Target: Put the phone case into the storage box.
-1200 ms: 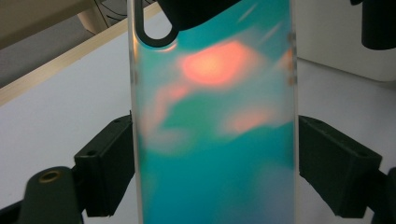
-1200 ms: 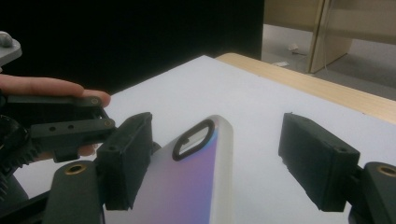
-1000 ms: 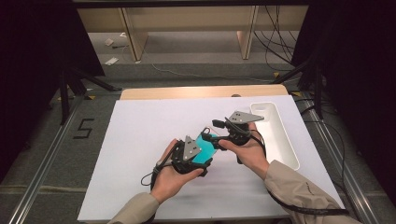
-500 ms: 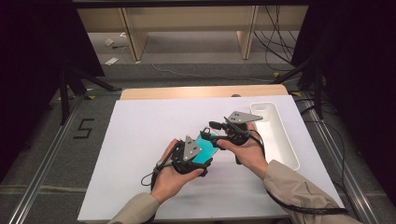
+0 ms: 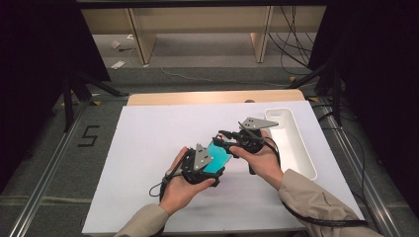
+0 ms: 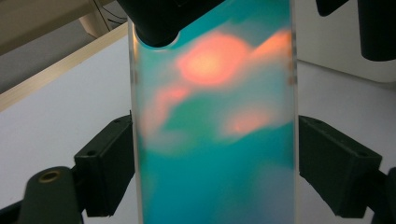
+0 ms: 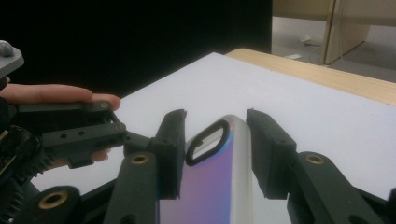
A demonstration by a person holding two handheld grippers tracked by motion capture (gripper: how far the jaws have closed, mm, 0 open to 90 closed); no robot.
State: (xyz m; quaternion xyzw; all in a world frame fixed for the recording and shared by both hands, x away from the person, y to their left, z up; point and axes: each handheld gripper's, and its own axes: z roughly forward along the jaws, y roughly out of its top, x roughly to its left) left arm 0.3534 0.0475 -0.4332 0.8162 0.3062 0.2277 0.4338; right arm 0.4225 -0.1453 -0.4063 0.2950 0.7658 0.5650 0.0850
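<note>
A teal, iridescent phone case [image 5: 217,157] is held above the white table top between both hands. My left gripper [image 5: 213,167] is shut on it, with a pad pressed to each long edge of the case [image 6: 215,140]. My right gripper [image 5: 225,139] comes in from the right at the end with the camera cutout. Its jaws have just been closing on that end of the case [image 7: 219,177], and in the right gripper view [image 7: 215,140] both pads lie against it. The left gripper's fingers [image 7: 79,135] show at the left of that view.
A long white tray [image 5: 291,143] lies at the right of the white board [image 5: 148,148], close behind the right hand. A wooden desk edge [image 5: 212,97] runs along the far side. Cables trail from both grippers over the board.
The right gripper's jaws have drawn together around the case's far end. Both hands and the case stay where they were.
</note>
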